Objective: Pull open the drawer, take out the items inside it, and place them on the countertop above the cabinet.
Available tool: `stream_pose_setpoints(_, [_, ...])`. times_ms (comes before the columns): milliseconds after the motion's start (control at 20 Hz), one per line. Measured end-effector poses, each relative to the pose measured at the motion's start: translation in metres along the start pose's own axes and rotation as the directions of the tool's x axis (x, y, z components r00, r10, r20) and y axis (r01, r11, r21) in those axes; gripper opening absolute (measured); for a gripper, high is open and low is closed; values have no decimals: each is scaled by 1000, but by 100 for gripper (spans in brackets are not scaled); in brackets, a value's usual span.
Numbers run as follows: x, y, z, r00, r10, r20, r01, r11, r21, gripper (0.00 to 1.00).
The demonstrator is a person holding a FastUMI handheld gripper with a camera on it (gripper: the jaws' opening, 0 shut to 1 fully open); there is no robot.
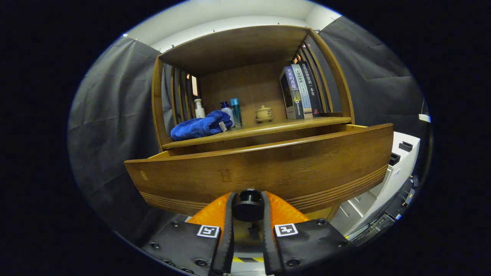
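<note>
Gripper (pixel 248 205) closed on the dark round knob (pixel 247 202) at the lower edge of the drawer front (pixel 261 172), one finger pressed to each side. Drawer pulled partway out from under the countertop (pixel 264 129); inside hidden behind the front panel. On the countertop: blue cloth (pixel 199 126) at the left front edge, three bottles (pixel 230 111) just behind it, small lidded pot (pixel 264 113) mid-way along, books (pixel 301 92) upright at the right end.
</note>
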State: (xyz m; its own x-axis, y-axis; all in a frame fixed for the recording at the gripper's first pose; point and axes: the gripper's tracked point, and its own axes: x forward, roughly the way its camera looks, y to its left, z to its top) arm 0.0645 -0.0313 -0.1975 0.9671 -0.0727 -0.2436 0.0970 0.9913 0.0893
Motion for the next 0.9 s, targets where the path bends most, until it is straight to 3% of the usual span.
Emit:
stream_pose_setpoints(500, [-52, 3, -19, 999, -8, -38, 7, 1000, -18, 39])
stream_pose_setpoints(900, [-51, 2, -21, 999, 1, -38, -2, 1000, -29, 39])
